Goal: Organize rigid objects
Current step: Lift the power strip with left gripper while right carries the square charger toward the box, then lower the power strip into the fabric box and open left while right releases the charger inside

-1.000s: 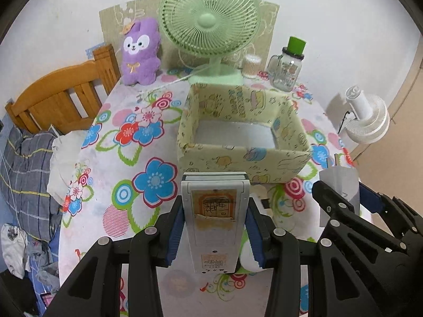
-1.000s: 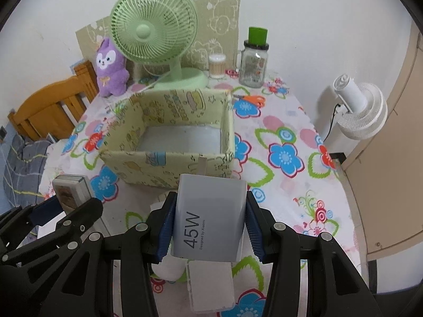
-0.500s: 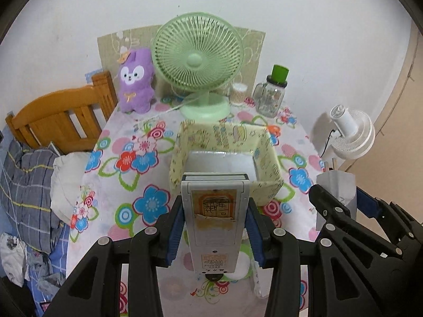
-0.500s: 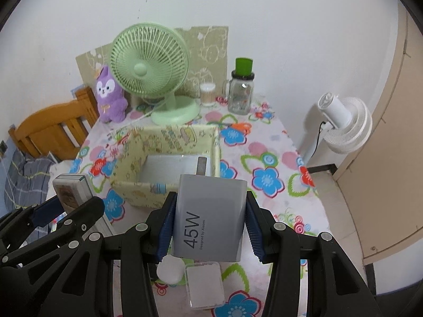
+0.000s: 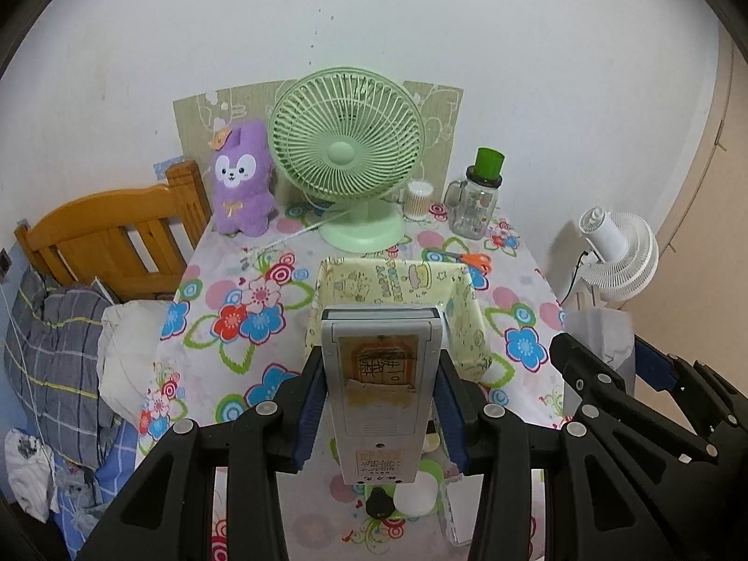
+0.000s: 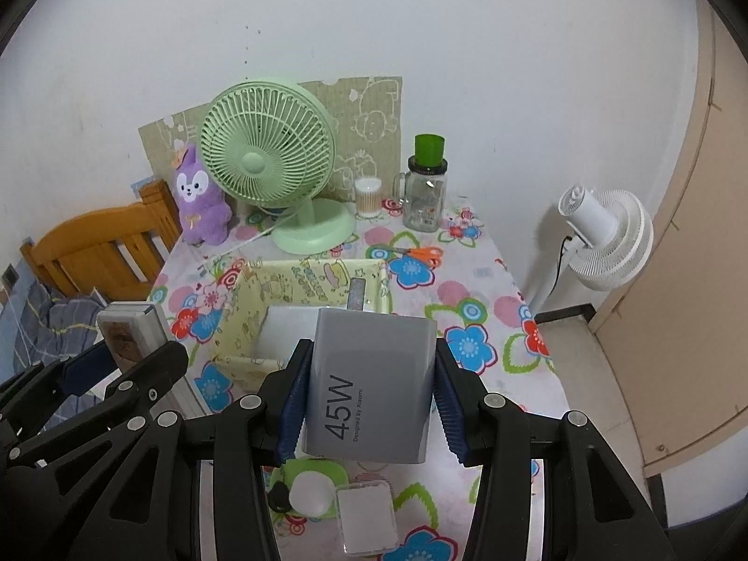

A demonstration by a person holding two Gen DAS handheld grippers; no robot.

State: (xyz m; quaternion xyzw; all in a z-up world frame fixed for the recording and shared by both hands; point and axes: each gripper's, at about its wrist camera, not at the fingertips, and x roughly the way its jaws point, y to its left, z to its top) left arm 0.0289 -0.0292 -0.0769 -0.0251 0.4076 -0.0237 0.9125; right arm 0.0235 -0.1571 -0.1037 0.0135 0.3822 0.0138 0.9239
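The left gripper [image 5: 381, 402] has its fingers shut tight on a grey gadget [image 5: 379, 388]; the right gripper [image 6: 369, 402] squeezes a charger [image 6: 371, 388]; both hang high above the box [image 6: 243, 327] on the surface, so I think each must go down into it and let go.

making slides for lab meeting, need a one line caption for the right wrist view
Right claw shut on a grey 45W charger, held above the floral table near the yellow storage box.

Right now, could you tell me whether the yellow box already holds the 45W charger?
No, the 45W charger sits clamped in the right hand-held gripper, above the yellow box.
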